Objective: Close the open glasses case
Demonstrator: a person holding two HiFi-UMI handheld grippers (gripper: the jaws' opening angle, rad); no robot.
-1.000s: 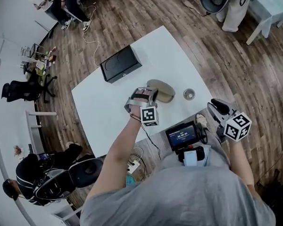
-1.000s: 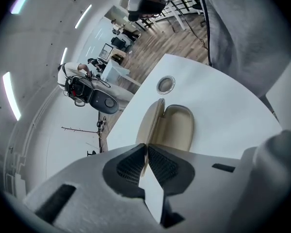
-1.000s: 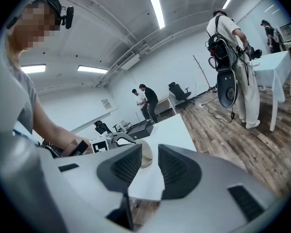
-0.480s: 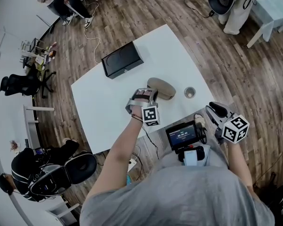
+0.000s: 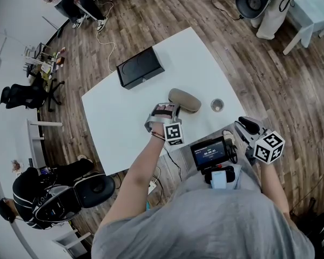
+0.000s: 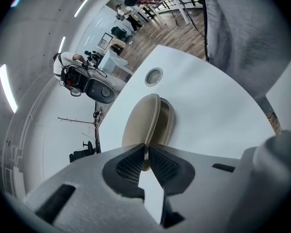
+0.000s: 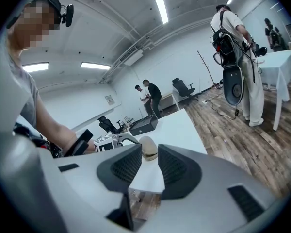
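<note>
Dark wood plank floor [image 5: 259,69] surrounds the white table [image 5: 119,134]; a black office chair [image 5: 22,97] stands at mid left, strip lights [image 7: 160,6] cross the grey ceiling [image 7: 111,28].

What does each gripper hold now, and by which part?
The left gripper pinches the glasses case by the near end of its lid's rim; the right gripper, jaws apart, holds nothing.

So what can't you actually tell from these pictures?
- Whether glasses lie inside the glasses case: its lid hides that in every view.
- Whether the case's near end is shut: the left gripper covers it in the left gripper view.
- What the small round object is: too small.
</note>
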